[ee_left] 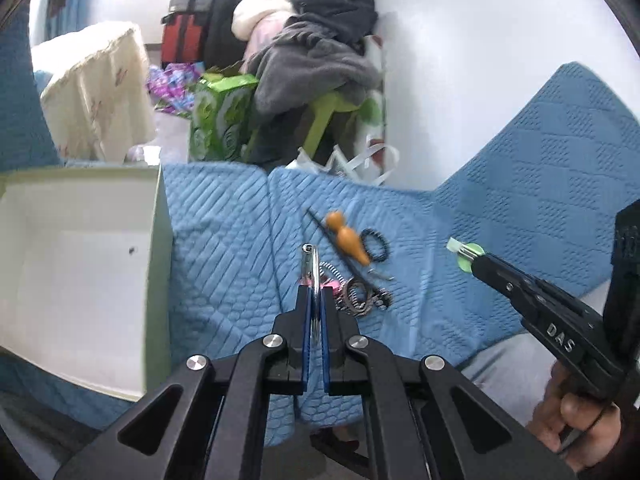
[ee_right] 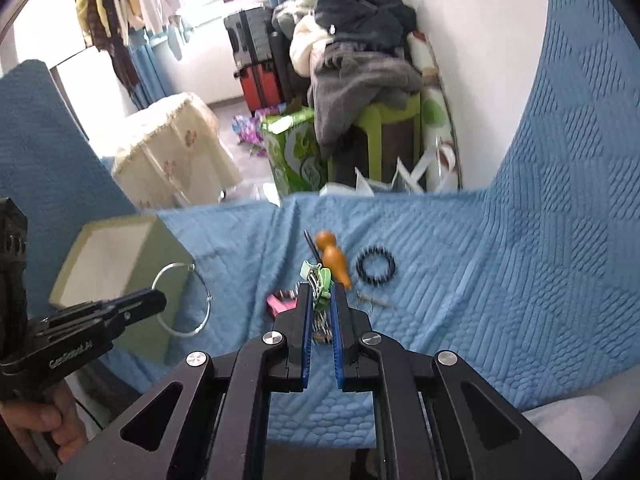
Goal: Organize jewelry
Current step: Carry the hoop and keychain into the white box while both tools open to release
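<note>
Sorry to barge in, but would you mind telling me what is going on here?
A person is sorting jewelry on a blue quilt, a gripper in each hand. The left gripper is shut on a silver bangle, held up beside the open box. The right gripper is shut on a green clip. A black bracelet, an orange wooden piece and a small heap of other trinkets lie on the quilt. The box looks empty.
</note>
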A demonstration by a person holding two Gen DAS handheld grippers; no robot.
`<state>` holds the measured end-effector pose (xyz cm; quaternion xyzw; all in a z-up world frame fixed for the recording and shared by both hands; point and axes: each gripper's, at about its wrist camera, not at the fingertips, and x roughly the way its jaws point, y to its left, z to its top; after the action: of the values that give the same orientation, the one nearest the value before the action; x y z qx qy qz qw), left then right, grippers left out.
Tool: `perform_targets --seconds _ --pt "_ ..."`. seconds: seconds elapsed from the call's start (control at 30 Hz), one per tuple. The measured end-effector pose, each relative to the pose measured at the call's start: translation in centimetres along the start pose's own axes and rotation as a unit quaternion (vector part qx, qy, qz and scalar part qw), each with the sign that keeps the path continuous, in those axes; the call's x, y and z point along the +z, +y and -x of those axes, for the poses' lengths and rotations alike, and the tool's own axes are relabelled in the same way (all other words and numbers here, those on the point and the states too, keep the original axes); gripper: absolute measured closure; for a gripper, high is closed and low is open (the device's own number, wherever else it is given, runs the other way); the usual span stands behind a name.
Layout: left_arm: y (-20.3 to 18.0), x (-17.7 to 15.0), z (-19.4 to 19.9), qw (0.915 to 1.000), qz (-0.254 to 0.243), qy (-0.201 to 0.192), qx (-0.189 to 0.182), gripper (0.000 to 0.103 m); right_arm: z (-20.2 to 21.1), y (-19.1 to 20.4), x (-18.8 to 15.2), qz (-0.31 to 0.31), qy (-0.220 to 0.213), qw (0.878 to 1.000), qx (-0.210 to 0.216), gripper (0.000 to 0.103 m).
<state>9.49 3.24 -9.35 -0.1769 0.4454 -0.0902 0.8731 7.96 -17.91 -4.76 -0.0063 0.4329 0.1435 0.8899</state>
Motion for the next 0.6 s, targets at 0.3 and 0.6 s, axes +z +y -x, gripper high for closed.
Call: perform_targets --seconds 0.3,0.6 --pt "1.4 4.1 7.0 0.9976 -0.029 -0.062 -0.003 0.101 4.6 4.7 4.3 0.005 -0.071 0.997 0.018 0.096" --pt "6.4 5.1 11.0 0.9961 -0.012 -0.086 0.017 0.101 4.7 10.3 5.7 0.007 -0.095 0.994 0.044 0.096"
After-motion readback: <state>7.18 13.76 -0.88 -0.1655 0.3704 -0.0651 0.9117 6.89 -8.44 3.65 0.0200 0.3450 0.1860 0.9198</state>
